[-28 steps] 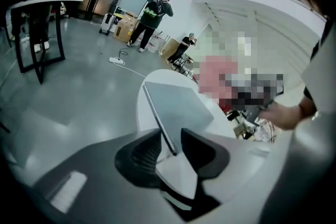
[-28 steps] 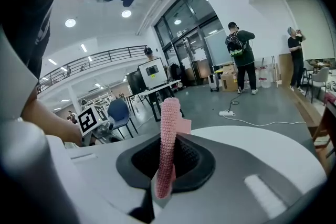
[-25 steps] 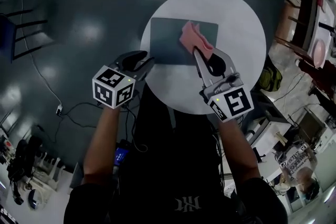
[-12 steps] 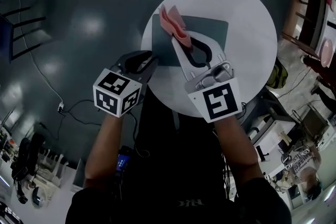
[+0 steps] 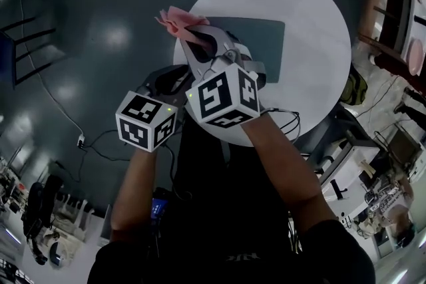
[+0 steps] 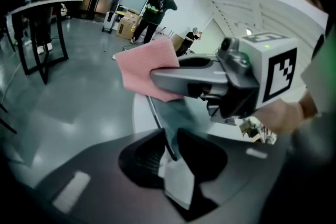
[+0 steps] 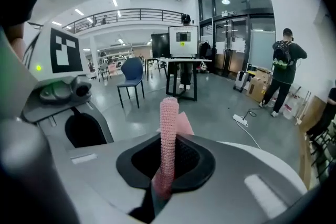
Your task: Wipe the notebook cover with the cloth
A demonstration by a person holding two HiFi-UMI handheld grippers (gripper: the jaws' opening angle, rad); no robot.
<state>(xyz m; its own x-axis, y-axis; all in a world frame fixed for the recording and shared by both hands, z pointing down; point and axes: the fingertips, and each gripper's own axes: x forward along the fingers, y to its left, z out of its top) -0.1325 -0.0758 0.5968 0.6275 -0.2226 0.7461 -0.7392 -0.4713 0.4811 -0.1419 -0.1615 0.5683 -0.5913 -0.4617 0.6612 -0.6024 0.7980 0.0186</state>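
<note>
The grey-green notebook [image 5: 259,40] lies on a round white table [image 5: 319,16]. My right gripper [image 5: 194,34] has crossed over to the left and is shut on the pink cloth [image 5: 174,18], which hangs past the table's left rim, off the notebook. In the right gripper view the cloth [image 7: 169,123] stands up from between the pads. My left gripper [image 5: 178,81] sits at the notebook's near left corner, partly under the right gripper's marker cube. Its jaws are closing, with the notebook's thin edge [image 6: 160,128] between them and a gap still showing.
Glossy dark floor surrounds the table, with a cable and power strip [image 5: 78,140] to the left. A dark chair frame [image 5: 26,43] stands far left. Tables and clutter [image 5: 393,23] crowd the right side. People [image 6: 156,8] stand far off in the hall.
My right gripper has carried the cloth from the middle of the notebook leftward, past its left edge and off the table's rim. The left gripper has barely moved.
</note>
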